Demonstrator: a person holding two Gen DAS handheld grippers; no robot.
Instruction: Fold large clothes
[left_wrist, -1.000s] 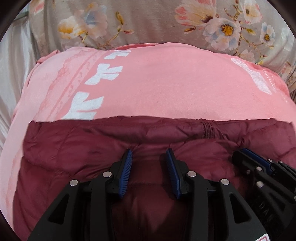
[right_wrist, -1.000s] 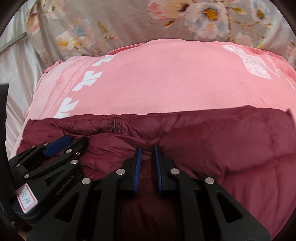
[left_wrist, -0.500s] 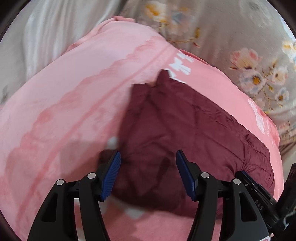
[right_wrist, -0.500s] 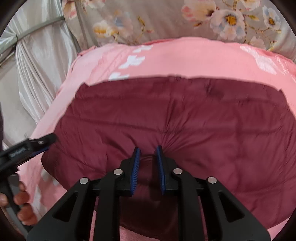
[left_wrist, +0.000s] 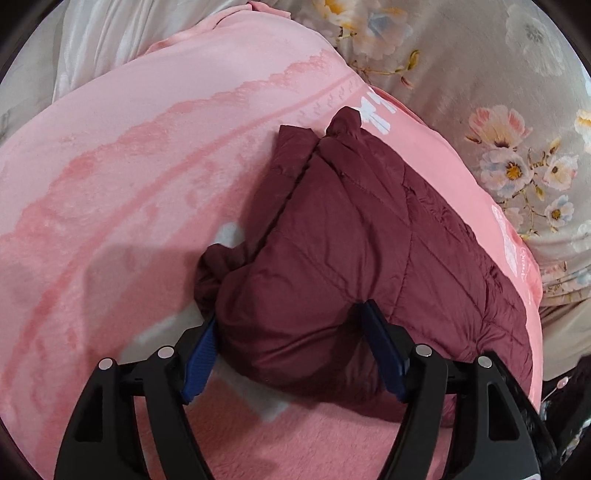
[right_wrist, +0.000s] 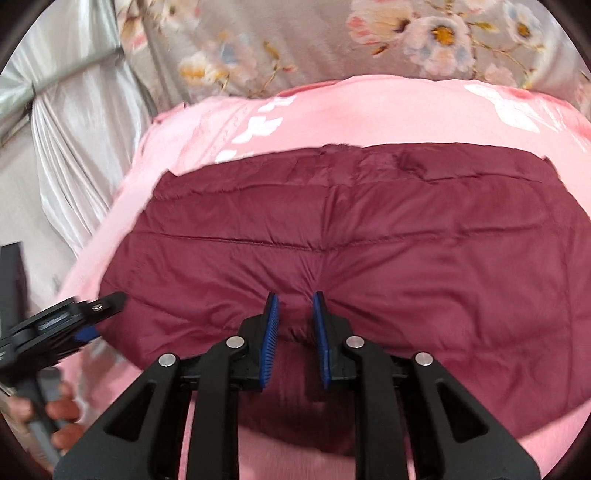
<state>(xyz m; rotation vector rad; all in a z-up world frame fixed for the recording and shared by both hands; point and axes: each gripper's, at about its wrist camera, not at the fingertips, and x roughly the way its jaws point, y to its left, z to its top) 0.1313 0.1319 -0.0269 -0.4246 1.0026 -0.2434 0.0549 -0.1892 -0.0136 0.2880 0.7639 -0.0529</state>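
Since a second ago the left tongs have swung to the short end of the one maroon padded jacket, jaws opening around its folded corner, while the right tongs, narrow, pinch its near edge on the one pink blanket.

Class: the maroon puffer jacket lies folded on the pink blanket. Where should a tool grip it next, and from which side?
Grip the maroon puffer jacket at its puffy near corner, coming from the near edge: that corner bulges clear of the pink blanket, so pads can straddle it.
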